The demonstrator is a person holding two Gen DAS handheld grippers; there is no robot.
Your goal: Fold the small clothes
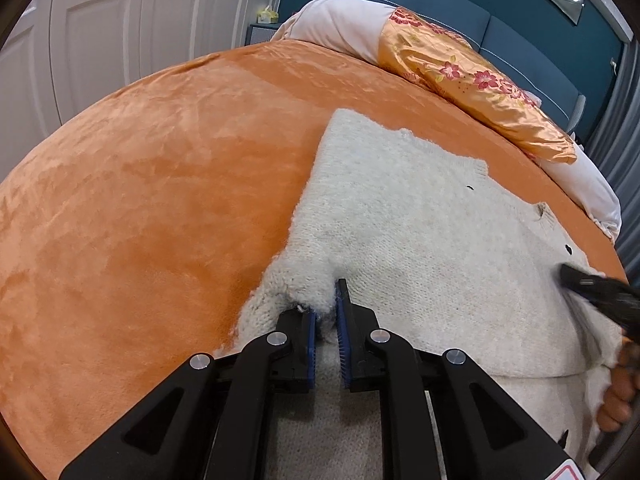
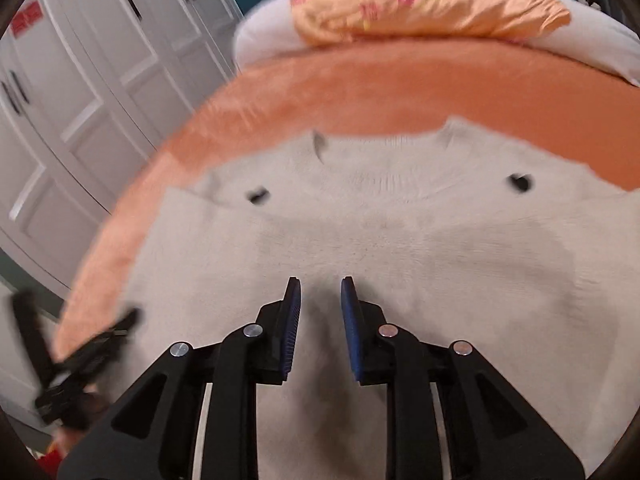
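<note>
A cream knitted sweater (image 1: 420,240) lies spread on the orange bed cover (image 1: 140,200), its neckline and two dark dots facing away in the right wrist view. My left gripper (image 1: 324,300) is shut on a bunched tuft at the sweater's left edge; the fuzzy knit fills the gap between the blue pads and covers the left fingertip. My right gripper (image 2: 320,282) hovers over the middle of the sweater (image 2: 400,240), open, with nothing between its pads. In the left wrist view it shows as a blurred black shape (image 1: 572,276) at the sweater's right side, with a hand (image 1: 616,396) below it.
A long pillow with an orange flowered cover (image 1: 460,76) lies along the far edge of the bed, against a blue headboard (image 1: 460,0). White wardrobe doors (image 2: 80,100) stand to the left of the bed. The left gripper (image 2: 80,356) appears blurred at the right wrist view's lower left.
</note>
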